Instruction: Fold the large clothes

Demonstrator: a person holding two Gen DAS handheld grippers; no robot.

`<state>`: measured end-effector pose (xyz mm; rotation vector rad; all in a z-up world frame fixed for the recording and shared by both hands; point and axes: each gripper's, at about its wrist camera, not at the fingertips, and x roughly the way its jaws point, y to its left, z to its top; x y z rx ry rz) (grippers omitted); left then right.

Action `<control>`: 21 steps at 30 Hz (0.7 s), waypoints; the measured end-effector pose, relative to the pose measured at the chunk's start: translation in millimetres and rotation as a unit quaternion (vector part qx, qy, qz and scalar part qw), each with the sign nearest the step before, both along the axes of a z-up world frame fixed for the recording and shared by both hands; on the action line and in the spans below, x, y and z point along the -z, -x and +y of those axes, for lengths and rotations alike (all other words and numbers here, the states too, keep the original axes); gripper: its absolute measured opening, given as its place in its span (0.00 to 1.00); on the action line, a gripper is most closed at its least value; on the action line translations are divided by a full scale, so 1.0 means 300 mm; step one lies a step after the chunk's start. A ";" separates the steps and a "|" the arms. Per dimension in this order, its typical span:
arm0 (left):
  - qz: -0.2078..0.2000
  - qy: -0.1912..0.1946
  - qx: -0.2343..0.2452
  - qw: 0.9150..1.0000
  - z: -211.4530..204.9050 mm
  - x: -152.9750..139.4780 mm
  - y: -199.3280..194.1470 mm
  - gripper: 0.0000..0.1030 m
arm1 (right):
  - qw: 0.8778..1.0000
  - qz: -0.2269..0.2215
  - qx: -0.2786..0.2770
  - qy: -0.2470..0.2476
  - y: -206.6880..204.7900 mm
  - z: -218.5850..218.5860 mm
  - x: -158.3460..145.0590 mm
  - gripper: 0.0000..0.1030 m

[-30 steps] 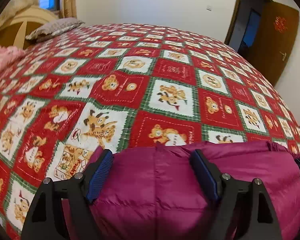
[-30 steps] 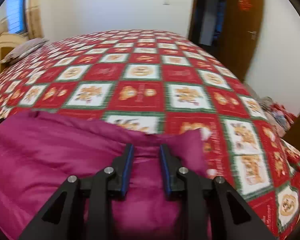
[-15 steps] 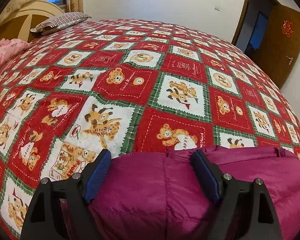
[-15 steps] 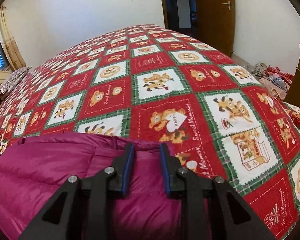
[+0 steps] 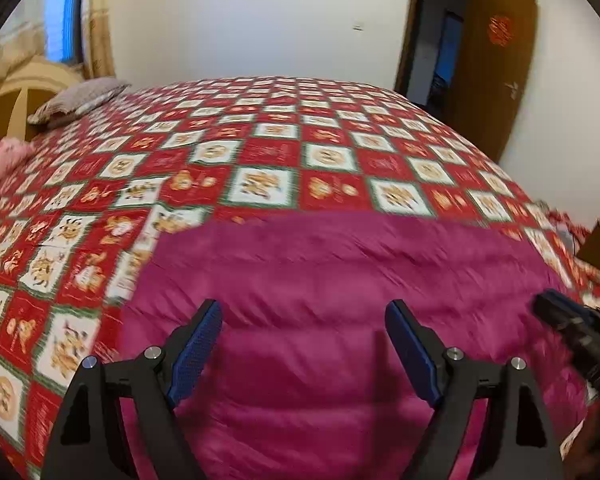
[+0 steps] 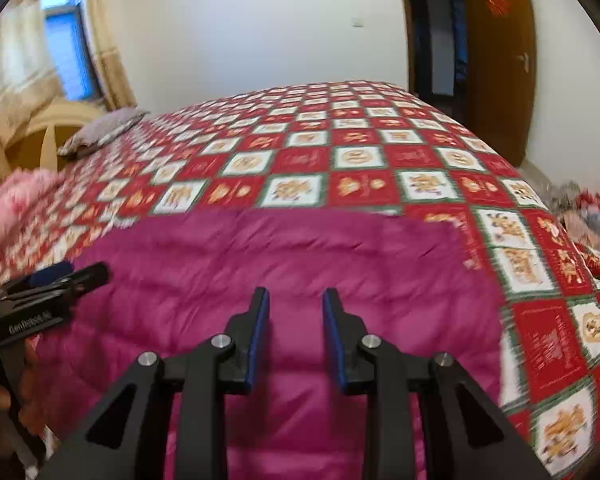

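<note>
A magenta padded coat [image 5: 340, 300] lies spread on the patchwork bed [image 5: 260, 152] as the left gripper [image 5: 304, 344], jaws wide apart, and right gripper [image 6: 296, 332], jaws opening on nothing, hover above, seemingly between folds; next, a fresh edge at six o'clock needs clamping.

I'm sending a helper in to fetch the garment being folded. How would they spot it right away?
Look at the big bed with the red, white and green bear-patterned quilt. On its near part lies the puffy magenta jacket, spread flat. It is the only plain, single-colour piece there, unlike the grey pillow at the headboard end.
</note>
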<state>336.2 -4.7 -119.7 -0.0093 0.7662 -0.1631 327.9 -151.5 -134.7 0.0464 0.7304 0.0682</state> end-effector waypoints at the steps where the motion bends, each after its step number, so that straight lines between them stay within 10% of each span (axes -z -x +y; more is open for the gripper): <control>1: 0.002 -0.010 0.002 1.000 -0.017 0.014 0.002 0.82 | 1.000 0.004 -0.001 0.010 0.004 0.022 0.025 0.30; 14: -0.008 -0.063 -0.022 0.998 -0.089 0.146 -0.014 0.85 | 1.000 -0.017 0.012 0.013 0.001 0.029 0.164 0.30; 21: 0.013 -0.027 -0.013 0.999 -0.027 0.081 0.035 0.85 | 1.000 -0.003 0.014 0.022 -0.003 0.037 0.156 0.30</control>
